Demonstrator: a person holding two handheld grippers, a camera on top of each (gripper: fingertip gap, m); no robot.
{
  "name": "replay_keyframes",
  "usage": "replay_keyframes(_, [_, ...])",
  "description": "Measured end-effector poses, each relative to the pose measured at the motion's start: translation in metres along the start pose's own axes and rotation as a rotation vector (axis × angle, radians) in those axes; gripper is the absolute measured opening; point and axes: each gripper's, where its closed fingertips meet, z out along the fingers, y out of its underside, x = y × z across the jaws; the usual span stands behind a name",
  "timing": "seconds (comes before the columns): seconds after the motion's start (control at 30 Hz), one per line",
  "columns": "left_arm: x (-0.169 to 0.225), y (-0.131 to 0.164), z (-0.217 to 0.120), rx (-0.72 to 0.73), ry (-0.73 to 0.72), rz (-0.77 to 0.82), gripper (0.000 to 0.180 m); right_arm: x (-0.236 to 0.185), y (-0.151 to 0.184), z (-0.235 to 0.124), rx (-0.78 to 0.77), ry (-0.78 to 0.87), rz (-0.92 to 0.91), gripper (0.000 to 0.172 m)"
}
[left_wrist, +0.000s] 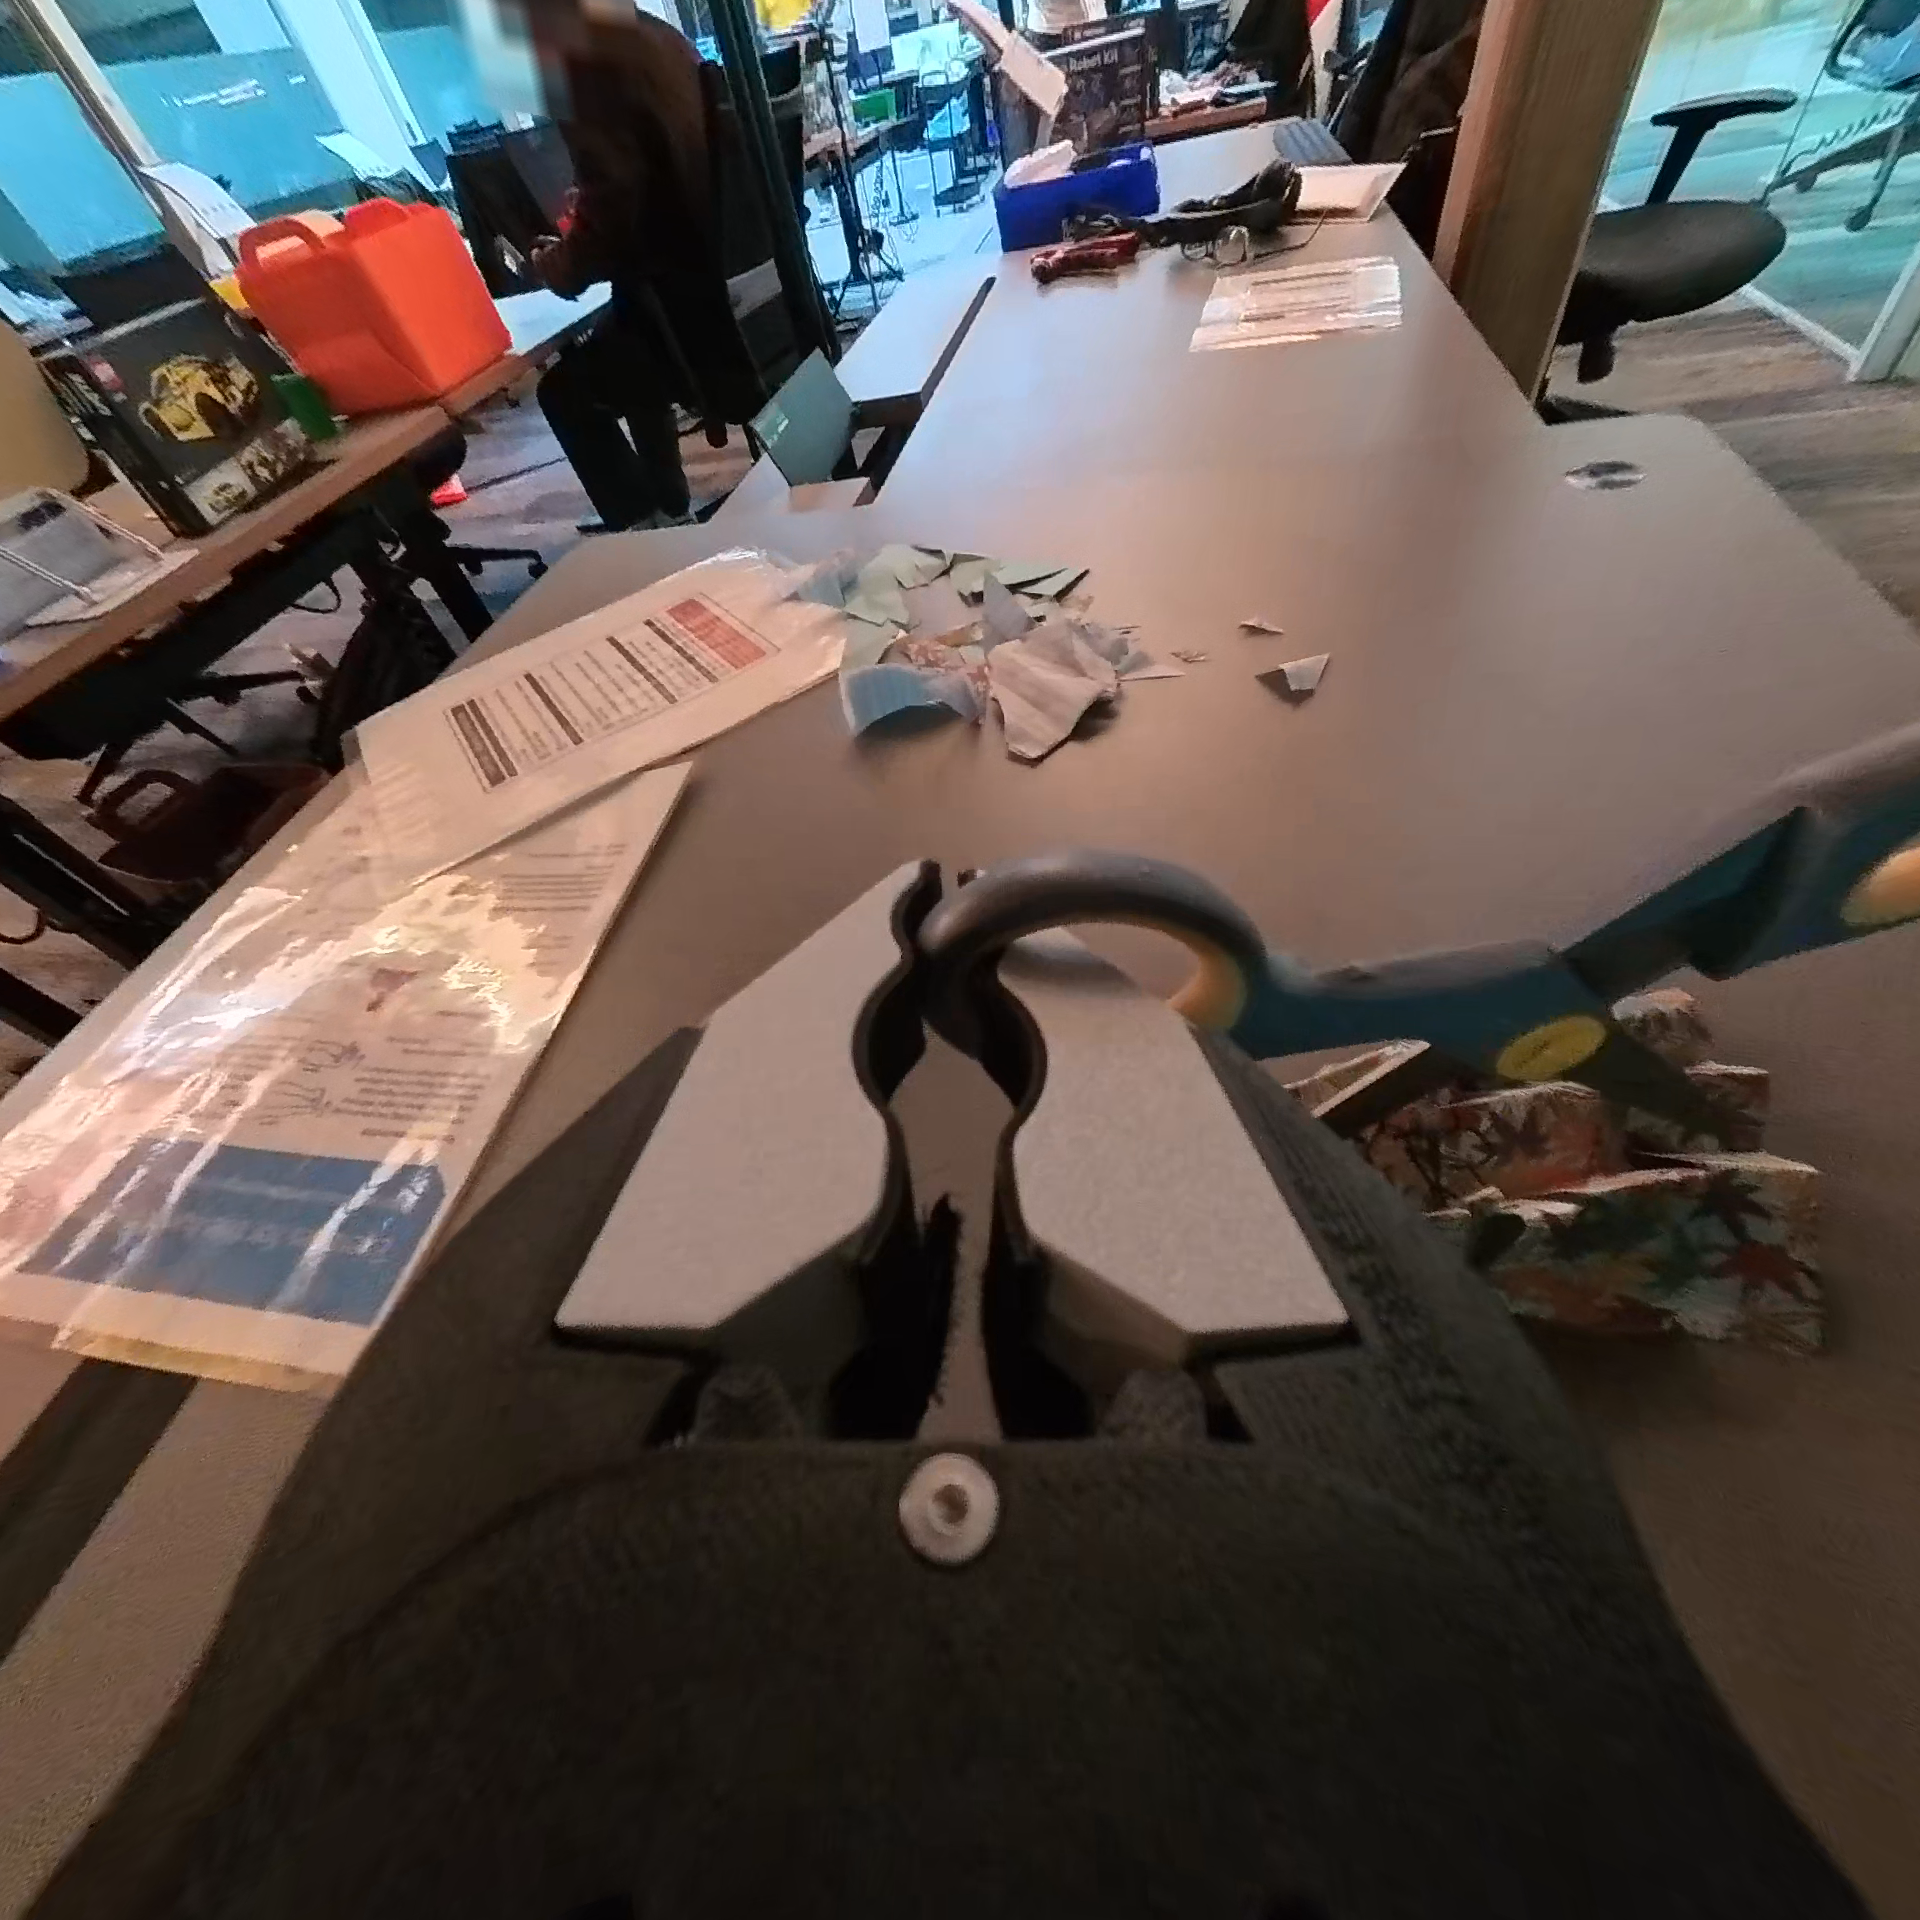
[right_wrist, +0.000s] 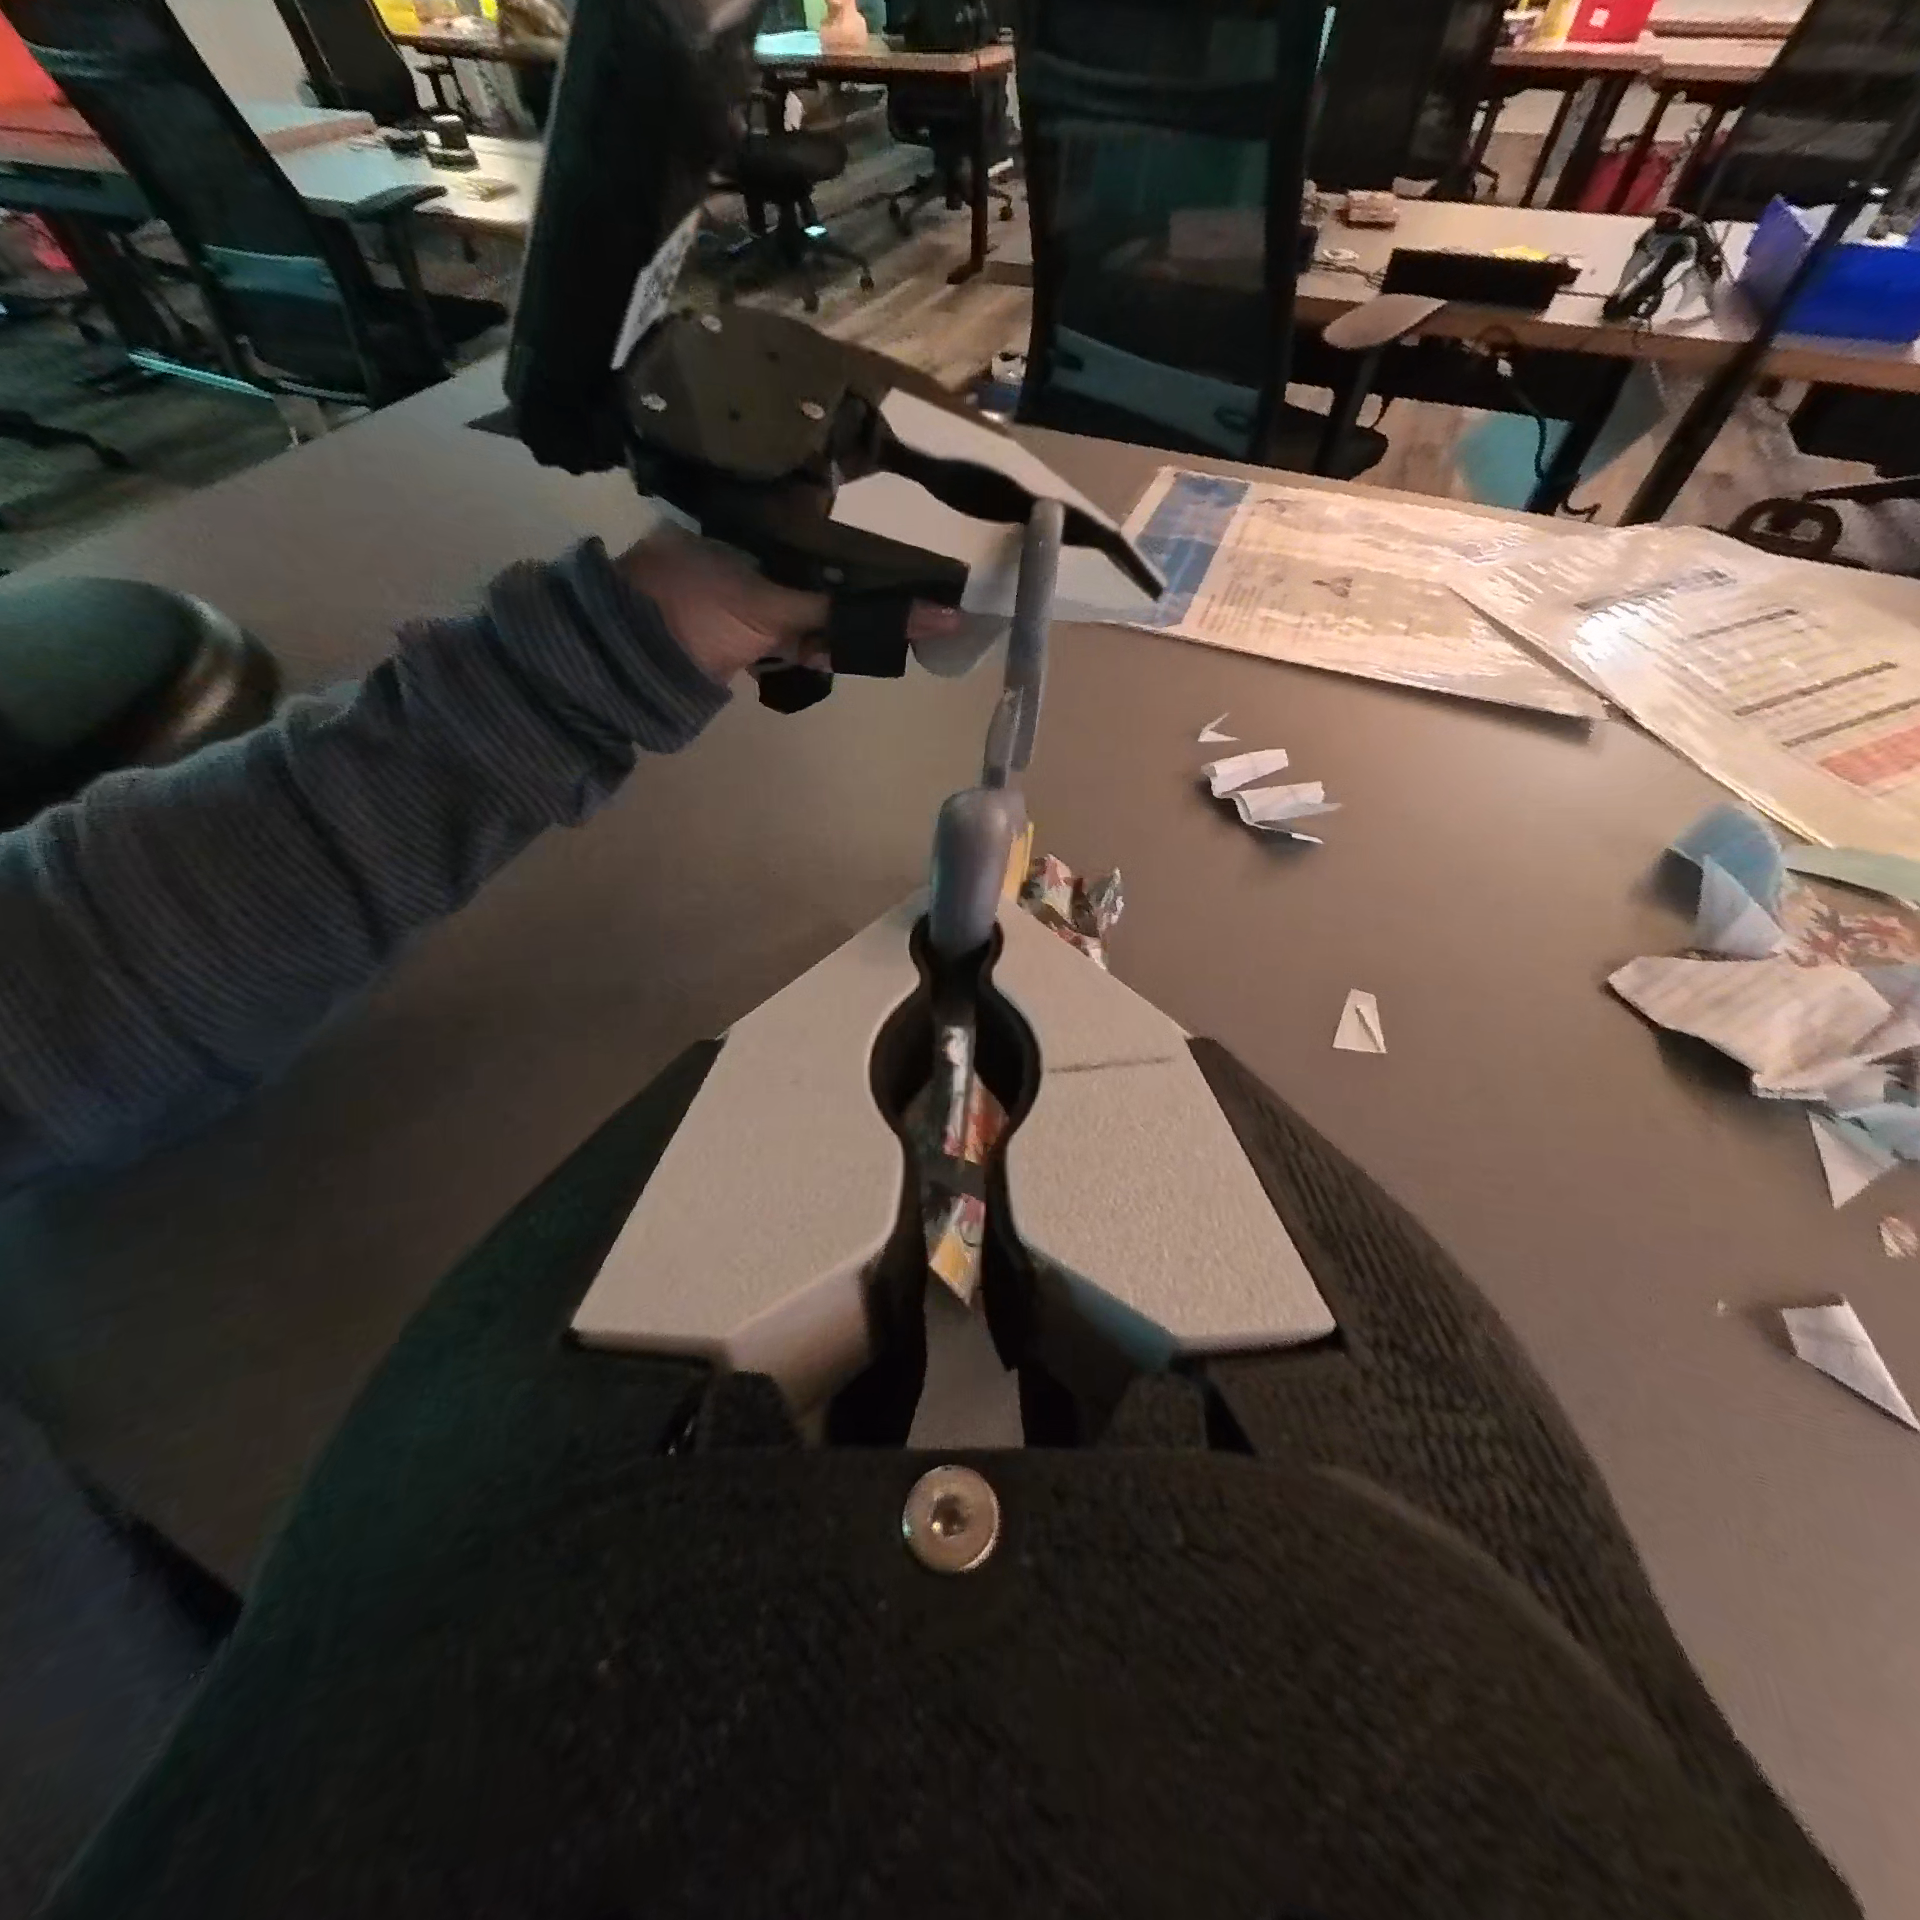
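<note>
Your grippers (left_wrist: 940, 914) are black textured plastic with grey finger plates and one silver screw (right_wrist: 951, 1518); your sleeve (right_wrist: 312, 821) is ribbed blue-grey.

Each wrist camera looks forward, low and close, over the table (left_wrist: 1299, 499), both views sharing the scissors (left_wrist: 1403, 997).

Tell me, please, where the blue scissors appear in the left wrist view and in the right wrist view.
Left wrist view: the scissors run from the left gripper, clamped on one handle loop, out to the right edge.
Right wrist view: centre, edge-on, from the right gripper up to the left gripper.
Shared landmark: the floral-patterned paper beneath the scissors.
</note>
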Motion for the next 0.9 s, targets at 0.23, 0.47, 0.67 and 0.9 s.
replay_keyframes(0.23, [-0.007, 0.008, 0.003, 0.003, -0.023, -0.029, 0.001, 0.012, 0.004, 0.008, -0.005, 0.035, 0.015, 0.000])
replay_keyframes(0.47, [-0.011, 0.017, 0.005, -0.008, -0.030, -0.058, 0.000, 0.016, 0.009, 0.015, -0.012, 0.038, 0.012, 0.000])
replay_keyframes(0.67, [-0.011, 0.021, 0.007, -0.016, -0.032, -0.081, 0.000, 0.021, 0.011, 0.017, -0.008, 0.047, 0.013, 0.000])
replay_keyframes(0.9, [-0.011, 0.019, 0.007, -0.011, -0.029, -0.109, 0.000, 0.026, 0.007, 0.015, 0.021, 0.058, 0.002, 0.000])
